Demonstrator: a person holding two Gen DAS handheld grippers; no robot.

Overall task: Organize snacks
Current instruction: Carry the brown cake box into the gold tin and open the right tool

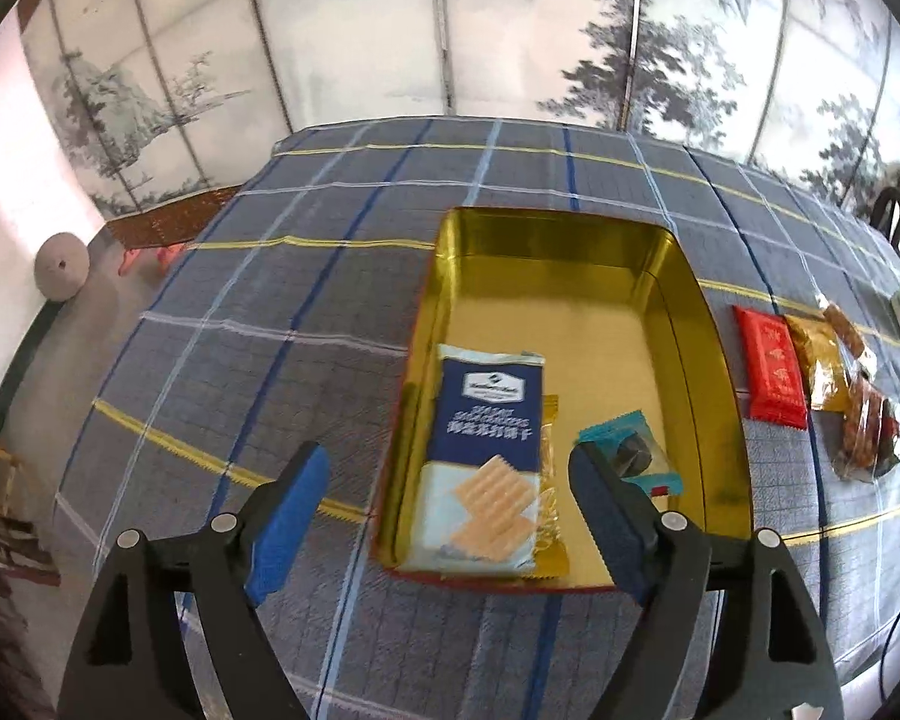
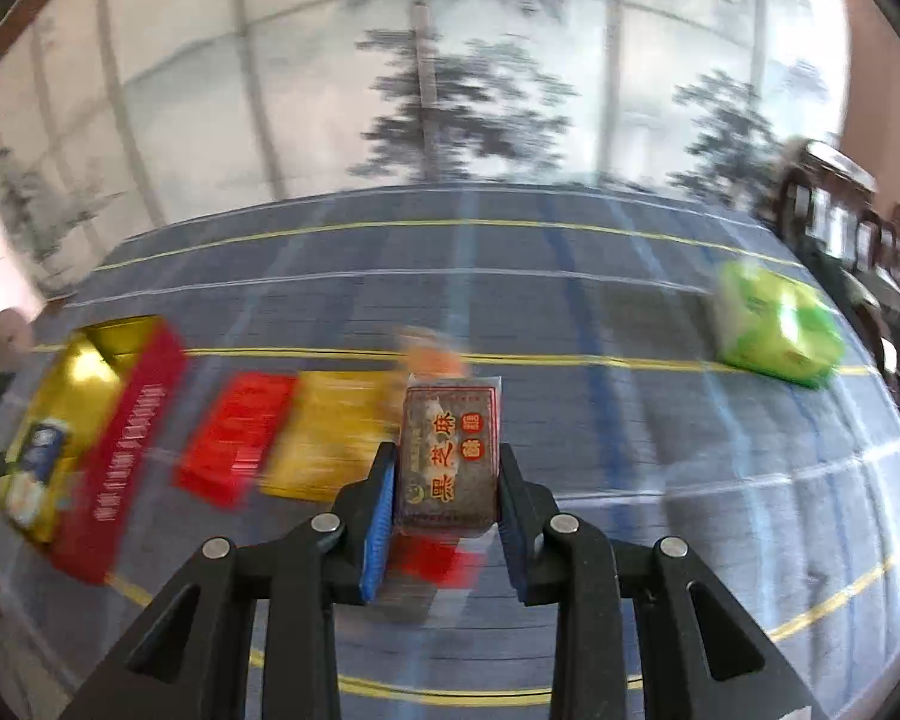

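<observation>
Right gripper (image 2: 441, 480) pads clamp the brown sesame packet (image 2: 448, 456) between them.

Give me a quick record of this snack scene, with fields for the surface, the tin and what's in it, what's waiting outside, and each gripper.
surface: plaid tablecloth
container: open gold tin, red outside
in tin: blue cracker packet lying on a yellow wrapper; teal-wrapped snack
outside tin: red packet, gold packet, clear-wrapped snacks, green pack farther off
left gripper: open, nothing between the pads
right gripper: shut on a brown sesame snack block, held above the cloth
</observation>
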